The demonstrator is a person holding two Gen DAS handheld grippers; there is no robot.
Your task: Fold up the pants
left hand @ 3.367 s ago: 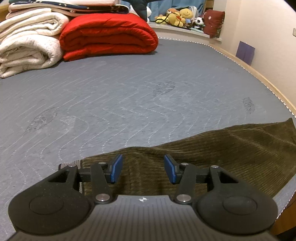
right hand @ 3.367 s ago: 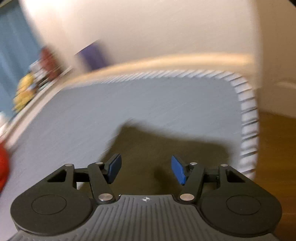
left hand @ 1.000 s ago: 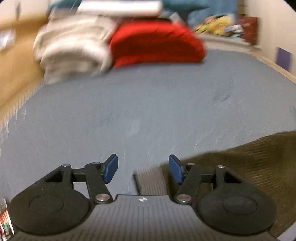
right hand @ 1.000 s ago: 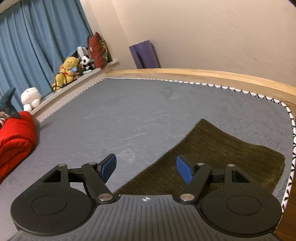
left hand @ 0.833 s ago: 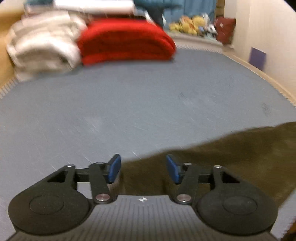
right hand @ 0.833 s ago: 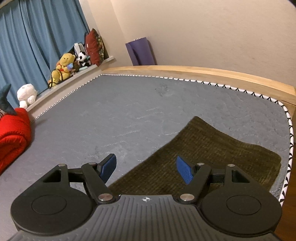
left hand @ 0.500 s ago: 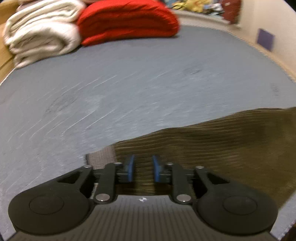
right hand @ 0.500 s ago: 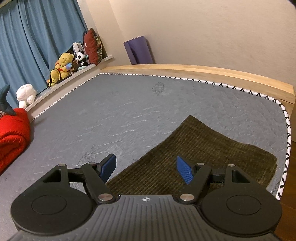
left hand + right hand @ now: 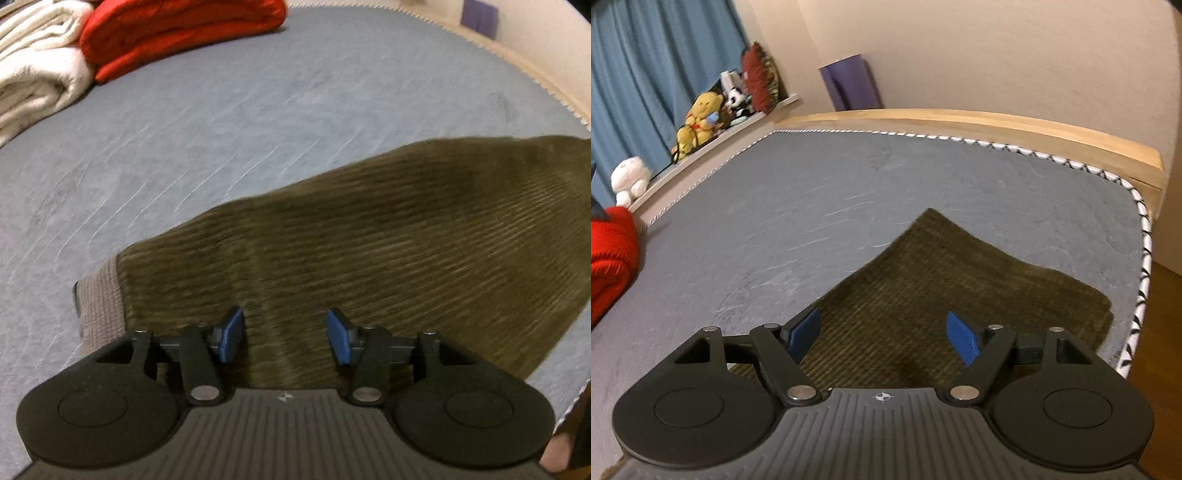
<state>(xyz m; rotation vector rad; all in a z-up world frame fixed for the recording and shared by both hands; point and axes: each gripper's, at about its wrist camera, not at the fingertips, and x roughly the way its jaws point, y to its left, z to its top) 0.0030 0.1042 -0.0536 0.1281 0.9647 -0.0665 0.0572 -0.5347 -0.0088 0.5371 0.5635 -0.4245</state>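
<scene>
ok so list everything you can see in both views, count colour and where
pants: one, olive corduroy with a pale waistband, flat near the mattress's near edge
mattress: one, grey quilted, under everything
red blanket: one, folded, far end
white blanket: one, cream, folded beside the red one
stuffed toys: several, yellow, white and black-white, on the ledge by the blue curtain
red cushion: one, on the ledge
purple mat: one, against the wall
bed frame: wooden, along the far side
left gripper: black with blue pads, open over the waistband end, jaws just opened
right gripper: same, open over the pants
</scene>
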